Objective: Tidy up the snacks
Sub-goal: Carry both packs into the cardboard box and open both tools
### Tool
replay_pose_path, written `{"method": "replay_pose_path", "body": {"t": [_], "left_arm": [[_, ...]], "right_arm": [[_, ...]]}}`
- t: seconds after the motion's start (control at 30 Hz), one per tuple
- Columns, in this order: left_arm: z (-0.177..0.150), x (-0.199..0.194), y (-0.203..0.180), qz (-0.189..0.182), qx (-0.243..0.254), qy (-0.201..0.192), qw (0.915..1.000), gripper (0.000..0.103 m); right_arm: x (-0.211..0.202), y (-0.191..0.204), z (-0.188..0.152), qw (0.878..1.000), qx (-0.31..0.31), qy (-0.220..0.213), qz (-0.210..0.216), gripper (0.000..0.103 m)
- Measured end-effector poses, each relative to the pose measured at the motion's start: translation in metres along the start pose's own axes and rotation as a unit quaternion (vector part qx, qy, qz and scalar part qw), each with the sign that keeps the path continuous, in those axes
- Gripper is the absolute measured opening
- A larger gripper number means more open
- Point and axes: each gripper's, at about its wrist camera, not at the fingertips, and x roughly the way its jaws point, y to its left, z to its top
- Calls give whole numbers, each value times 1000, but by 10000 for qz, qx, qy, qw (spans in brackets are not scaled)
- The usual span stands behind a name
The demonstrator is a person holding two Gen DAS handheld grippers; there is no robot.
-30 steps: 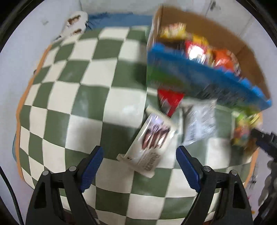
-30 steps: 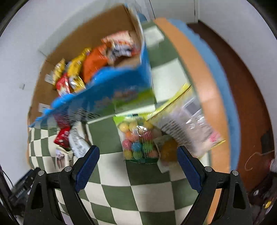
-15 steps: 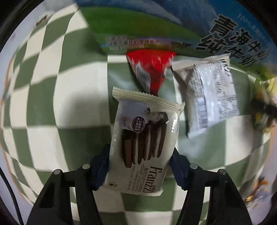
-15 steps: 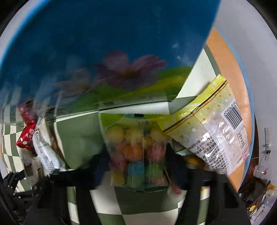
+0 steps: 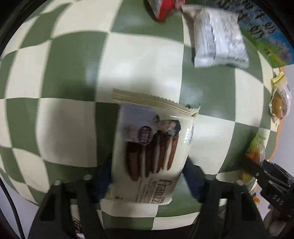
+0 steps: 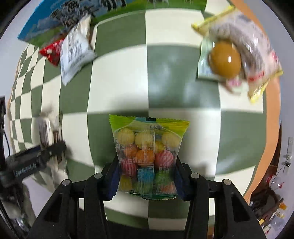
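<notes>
My left gripper [image 5: 147,176] points almost straight down at the green and cream checkered cloth [image 5: 143,60]. Between its blue pads [image 5: 102,176] sits a cream pack of chocolate stick cookies [image 5: 150,147], with its zigzag top edge pointing away from me. The pads are right at both sides of the pack, and the jaws have just been opening a bit with the pack between them. The picture is blurry there, so I cannot tell if the pads press on it or only sit beside it. My right gripper [image 6: 147,176] also points down, and its jaws are squeezed onto a clear bag of colorful candy balls [image 6: 147,156] with a green top strip. The bag sticks up out of the pads, and I can see yellow, orange, pink, blue and green balls inside. Farther off on the cloth lies a white and silver snack pack [image 5: 220,42], touching a small red packet [image 5: 163,9] beside it. Both lie just in front of a blue and green box [image 6: 73,16] with big writing on its side. Near the orange edge of the cloth, well apart from my candy bag, lies a yellow-edged clear bag [image 6: 244,53], and a pack with a round brown thing [image 6: 225,60] in it pokes out from under it. From the right camera I can see my left gripper and its cookie pack off at the left edge.
</notes>
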Motion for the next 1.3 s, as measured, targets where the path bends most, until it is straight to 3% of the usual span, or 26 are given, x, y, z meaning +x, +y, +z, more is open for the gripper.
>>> {"method": "replay_pose_path", "body": {"t": [0.13,0.17,0.2,0.23,0.27,0.37,0.47,0.6,0.77,1.03,1.13,1.3], "left_arm": [[3,6,-12,131,122,8,9998,81],[2,4,-14,155,161,-77,9997,81],[0,3,-17,173,192,-158,9995,80],[-4,0,-21,201,219,-263,9992,71],[-7,-3,-23,271,244,-349,9987,57],[-14,-10,-28,286,263,-474,9981,57],[-15,-17,-28,205,183,-460,9986,57],[-6,-51,-34,-60,128,-520,9985,57],[6,-125,-62,-542,302,-1096,9920,57],[89,-253,-87,-1132,729,-1960,9713,57],[114,-273,-88,-956,897,-2101,9688,57],[165,-271,-84,-514,856,-2115,9723,58]], "right_arm": [[9,-11,5,9973,505,136,514,71],[9,-14,8,9959,649,132,610,71],[10,-15,10,9956,713,111,604,71],[11,-12,11,9959,712,90,553,71],[12,-8,11,9964,692,64,477,71],[17,11,9,9988,490,-91,-34,57],[15,22,-9,9990,351,-216,-196,52],[-1,15,-11,9987,435,-240,121,50],[-51,20,-4,9957,421,-529,627,49],[-177,17,60,9796,109,-1544,1277,49],[-212,16,92,9742,58,-1810,1346,49],[-240,17,153,9739,-59,-2068,928,49]]}}
